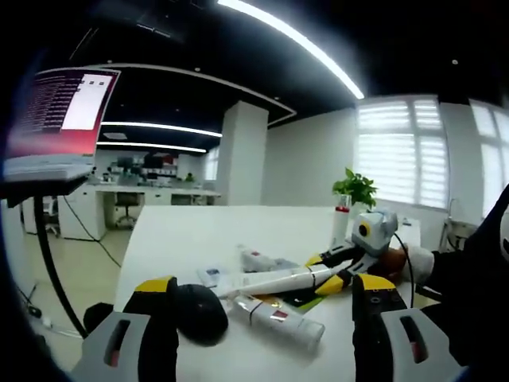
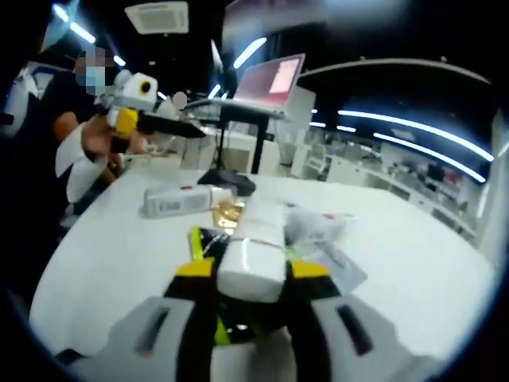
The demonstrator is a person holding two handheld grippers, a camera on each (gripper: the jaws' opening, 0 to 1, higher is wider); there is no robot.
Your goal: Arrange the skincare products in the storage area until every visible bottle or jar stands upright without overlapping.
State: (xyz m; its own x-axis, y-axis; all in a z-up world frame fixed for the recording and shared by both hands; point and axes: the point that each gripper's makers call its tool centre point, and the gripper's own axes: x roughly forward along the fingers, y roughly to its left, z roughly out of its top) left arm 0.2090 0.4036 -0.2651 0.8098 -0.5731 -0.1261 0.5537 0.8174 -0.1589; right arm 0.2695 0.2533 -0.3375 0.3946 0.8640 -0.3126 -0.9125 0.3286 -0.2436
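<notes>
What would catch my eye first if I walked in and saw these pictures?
Probably the white tube clamped between the yellow-tipped jaws of the right gripper, low in the right gripper view. Beyond it, a grey bottle lies on its side on the white table. In the left gripper view, a laptop sits raised on a stand at upper left.

Label print on the lying bottle (image 1: 278, 316) is blurring out in the left gripper view. Right gripper (image 2: 250, 269) jaws are covering the near end of the white tube (image 2: 256, 243). Clear packet (image 2: 320, 227) contents are smearing, unreadable. Laptop (image 1: 57, 123) is getting cropped at frame edge.
</notes>
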